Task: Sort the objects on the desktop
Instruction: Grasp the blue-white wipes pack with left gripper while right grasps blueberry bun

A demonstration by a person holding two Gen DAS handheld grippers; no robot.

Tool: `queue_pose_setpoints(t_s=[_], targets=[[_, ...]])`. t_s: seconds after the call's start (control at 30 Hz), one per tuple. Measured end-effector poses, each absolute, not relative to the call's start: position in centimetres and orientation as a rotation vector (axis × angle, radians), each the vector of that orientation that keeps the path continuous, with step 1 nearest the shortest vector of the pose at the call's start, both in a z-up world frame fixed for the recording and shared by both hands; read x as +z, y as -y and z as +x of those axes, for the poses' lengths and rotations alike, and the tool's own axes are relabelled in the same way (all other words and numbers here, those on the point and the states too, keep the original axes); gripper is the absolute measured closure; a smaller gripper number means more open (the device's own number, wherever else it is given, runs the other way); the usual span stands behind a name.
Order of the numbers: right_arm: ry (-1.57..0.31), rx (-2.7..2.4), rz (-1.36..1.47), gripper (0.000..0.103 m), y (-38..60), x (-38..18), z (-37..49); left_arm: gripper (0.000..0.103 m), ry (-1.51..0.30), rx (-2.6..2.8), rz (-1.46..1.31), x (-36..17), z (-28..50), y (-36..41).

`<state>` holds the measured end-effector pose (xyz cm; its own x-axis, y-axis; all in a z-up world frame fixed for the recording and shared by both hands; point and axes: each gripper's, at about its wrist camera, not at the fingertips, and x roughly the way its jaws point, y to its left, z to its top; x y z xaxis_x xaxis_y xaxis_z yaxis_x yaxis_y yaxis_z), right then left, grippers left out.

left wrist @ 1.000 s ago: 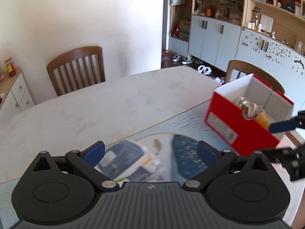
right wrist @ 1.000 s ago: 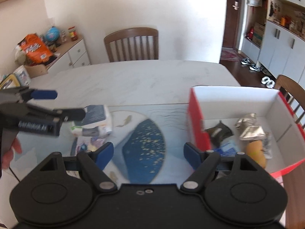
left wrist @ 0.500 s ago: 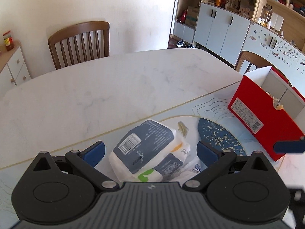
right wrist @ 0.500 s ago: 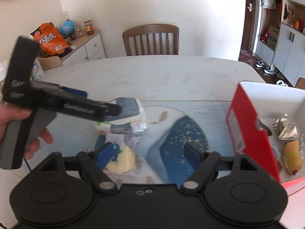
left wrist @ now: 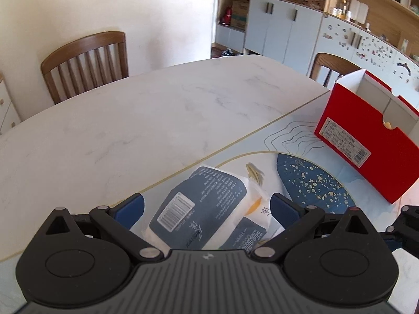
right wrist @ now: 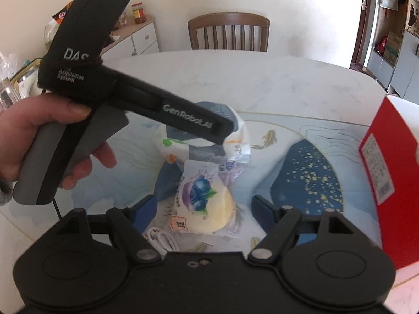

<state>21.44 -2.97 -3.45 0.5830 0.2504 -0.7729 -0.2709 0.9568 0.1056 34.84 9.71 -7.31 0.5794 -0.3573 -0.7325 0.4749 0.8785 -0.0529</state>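
**Two tongs over a pile of snack packs**

The left tongs [left wrist: 207, 206] are spread wide – nothing is between the two blue tips. They hang just above a dark blue and white pack [left wrist: 201, 209] that lies on the mat [left wrist: 314, 183], near the mat's back edge. A second pack with blue print [left wrist: 248, 235] sticks out from under it.

The right tongs [right wrist: 204, 206] are spread wide too and hold nothing. Between their tips, lower down on the mat, sits a clear bag with a yellow bun and a blueberry picture [right wrist: 204, 204]. A white cable [right wrist: 159, 238] lies coiled just beside the bun bag, by the left blue tip. The bun bag touches the blue and white pack behind it.

A hand [right wrist: 47, 136] grips the grey handle of the left tongs, seen from the right wrist camera.

The red box [left wrist: 366, 141] stands at the right side of the bench [left wrist: 157, 120], on the mat, well apart from the packs – its white inside is open at the top. A brown chair [left wrist: 86, 62] stands behind the far edge of the bench.
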Motion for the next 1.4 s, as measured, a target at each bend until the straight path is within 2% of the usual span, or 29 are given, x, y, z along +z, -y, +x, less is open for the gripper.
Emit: queue_pose_setpoints(t_s=[0.63, 1.17, 1.27, 1.4], targets=[[-0.952, 0.328, -0.076, 0.025, 1.2, -6.2, 23.7, 0.000, -0.819, -0.668, 0.264, -10.3, 36.3, -8.5], [-0.991, 0.294, -0.084, 0.042, 2.0, -8.0, 24.9, 0.000, -0.844, -0.637, 0.241, -11.6, 37.7, -8.7], [-0.995, 0.266, -0.085, 0.044, 2.7, -8.1, 25.1, 0.003, -0.851, -0.625, 0.232, -11.6, 37.8, -8.7], [-0.994, 0.218, -0.084, 0.046, 4.2, -8.1, 25.1, 0.014, -0.863, -0.629, 0.209, -11.5, 37.9, -8.8]])
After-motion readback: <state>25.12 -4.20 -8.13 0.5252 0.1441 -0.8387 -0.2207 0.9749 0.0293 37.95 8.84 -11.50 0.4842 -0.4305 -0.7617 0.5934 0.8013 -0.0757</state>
